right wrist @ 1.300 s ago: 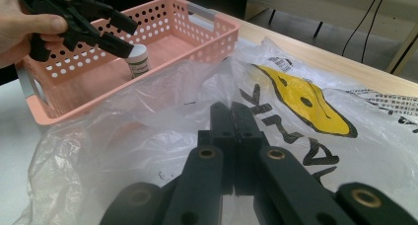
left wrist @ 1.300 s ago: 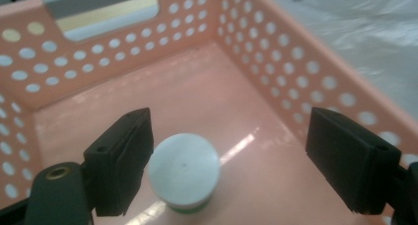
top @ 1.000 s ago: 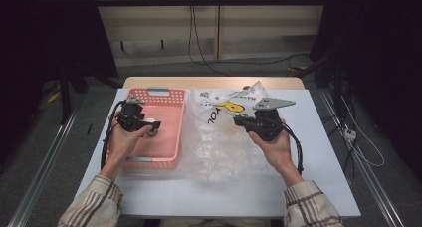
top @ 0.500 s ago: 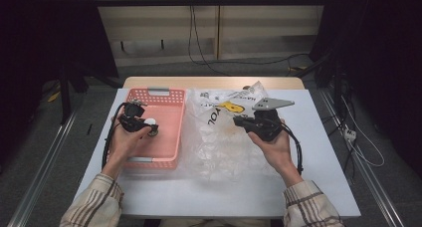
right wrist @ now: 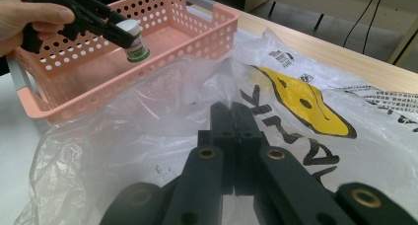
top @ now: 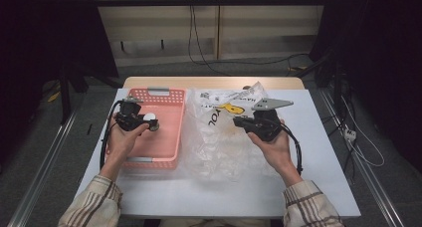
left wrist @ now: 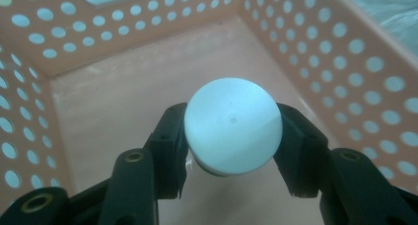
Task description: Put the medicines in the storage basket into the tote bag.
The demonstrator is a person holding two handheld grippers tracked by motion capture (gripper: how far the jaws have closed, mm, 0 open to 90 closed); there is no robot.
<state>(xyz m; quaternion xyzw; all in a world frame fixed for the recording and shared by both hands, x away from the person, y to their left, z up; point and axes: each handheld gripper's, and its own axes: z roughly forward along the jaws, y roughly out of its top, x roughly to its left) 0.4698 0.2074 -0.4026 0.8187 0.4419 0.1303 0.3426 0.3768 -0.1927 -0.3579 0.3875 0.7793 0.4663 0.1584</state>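
1. Left tool (left wrist: 231, 151): jaws half apart, just been closing, now clamped on a small white-capped jar (left wrist: 232, 125), one pad pressed to each side of the cap.
2. Jar seen from the right tool's camera: white cap on top, green label below, hanging tilted from the left tool (right wrist: 116, 30) over the pink basket (right wrist: 197, 42).
3. Jar placed above the basket's floor, clear of it, nearer the basket's left long wall than its right.
4. In the high view, left tool (top: 144, 122) over the basket's (top: 166, 152) far half, white cap (top: 149, 117) just at the tips.
5. Right tool (right wrist: 231, 111): jaws fully together, pinching a fold of the clear plastic bag (right wrist: 315, 111) with yellow and black print.
6. Bag spread on the white counter (top: 328, 187) just right of the basket, one edge touching the basket's right wall.
7. Right tool (top: 239, 121) in the high view well to the right of the basket, over the bag (top: 219, 147).
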